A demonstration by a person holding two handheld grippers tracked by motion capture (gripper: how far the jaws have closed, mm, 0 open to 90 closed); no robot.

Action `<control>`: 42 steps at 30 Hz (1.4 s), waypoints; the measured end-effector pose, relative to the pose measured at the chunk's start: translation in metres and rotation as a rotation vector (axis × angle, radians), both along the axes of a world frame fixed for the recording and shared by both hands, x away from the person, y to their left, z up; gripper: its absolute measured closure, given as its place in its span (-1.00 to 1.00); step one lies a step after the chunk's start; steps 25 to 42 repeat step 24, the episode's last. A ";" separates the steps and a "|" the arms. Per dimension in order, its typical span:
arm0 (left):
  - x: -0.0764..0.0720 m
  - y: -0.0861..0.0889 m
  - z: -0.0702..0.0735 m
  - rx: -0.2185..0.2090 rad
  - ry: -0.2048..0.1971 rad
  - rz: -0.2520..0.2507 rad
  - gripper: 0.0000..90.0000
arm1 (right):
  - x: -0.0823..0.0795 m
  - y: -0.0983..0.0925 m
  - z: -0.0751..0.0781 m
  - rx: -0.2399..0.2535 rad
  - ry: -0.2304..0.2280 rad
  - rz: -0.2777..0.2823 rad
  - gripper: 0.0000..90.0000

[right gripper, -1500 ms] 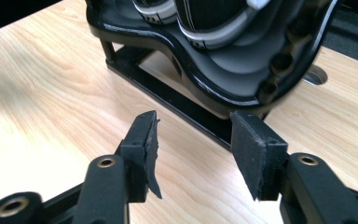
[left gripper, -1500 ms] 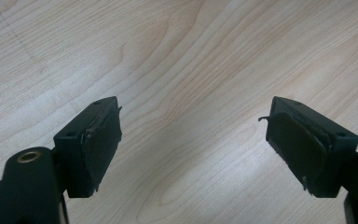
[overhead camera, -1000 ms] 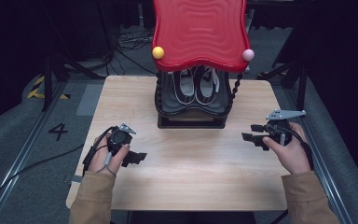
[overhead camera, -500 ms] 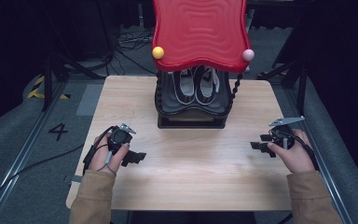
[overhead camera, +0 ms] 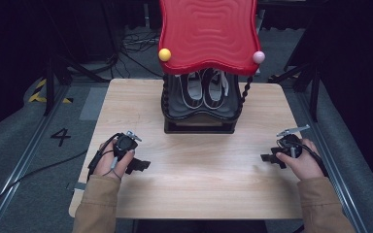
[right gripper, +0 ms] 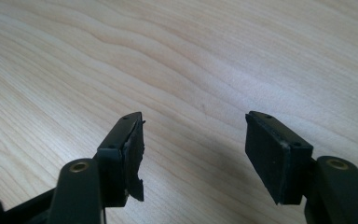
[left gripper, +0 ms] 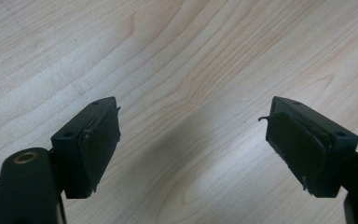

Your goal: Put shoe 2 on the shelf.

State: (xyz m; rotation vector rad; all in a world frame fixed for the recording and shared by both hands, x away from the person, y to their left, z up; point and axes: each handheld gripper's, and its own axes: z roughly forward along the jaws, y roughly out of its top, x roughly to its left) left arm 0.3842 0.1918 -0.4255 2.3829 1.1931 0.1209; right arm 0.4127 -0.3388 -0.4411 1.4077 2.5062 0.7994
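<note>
A small rack with a wavy red top (overhead camera: 208, 34) stands at the far middle of the wooden table (overhead camera: 199, 189). A pair of dark and white shoes (overhead camera: 205, 90) sits on its lower black shelf (overhead camera: 199, 125). My left gripper (overhead camera: 143, 165) rests low over the table at the near left, open, with bare wood between its jaws (left gripper: 193, 112). My right gripper (overhead camera: 267, 158) is low over the table at the near right. Its jaws have just been opening and stand open, with nothing between them (right gripper: 195, 119).
A yellow ball (overhead camera: 164, 54) and a pink ball (overhead camera: 258, 57) cap the rack's twisted posts at the front corners of the red top. Bare wood lies between the two hands. Dark floor with cables and metal rails surrounds the table.
My right hand has sunk toward the table with its gripper. The left hand has stayed where it was.
</note>
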 end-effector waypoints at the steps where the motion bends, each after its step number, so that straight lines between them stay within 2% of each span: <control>1: 0.000 0.000 -0.001 0.000 0.002 0.000 -0.60 | 0.000 0.000 -0.002 -0.004 0.008 0.003 -0.16; 8: 0.001 -0.003 -0.003 0.006 0.012 -0.021 -0.60 | 0.000 0.004 -0.004 -0.033 0.011 0.004 -0.16; 18: 0.000 -0.006 -0.003 0.013 0.021 -0.052 -0.60 | -0.001 0.005 -0.010 -0.116 0.084 0.057 -0.12; 22: 0.000 -0.007 -0.003 0.016 0.023 -0.058 -0.60 | -0.001 0.006 -0.011 -0.123 0.103 0.062 -0.13; 42: 0.000 -0.007 -0.003 0.015 0.023 -0.058 -0.60 | -0.001 0.006 -0.011 -0.130 0.099 0.071 -0.14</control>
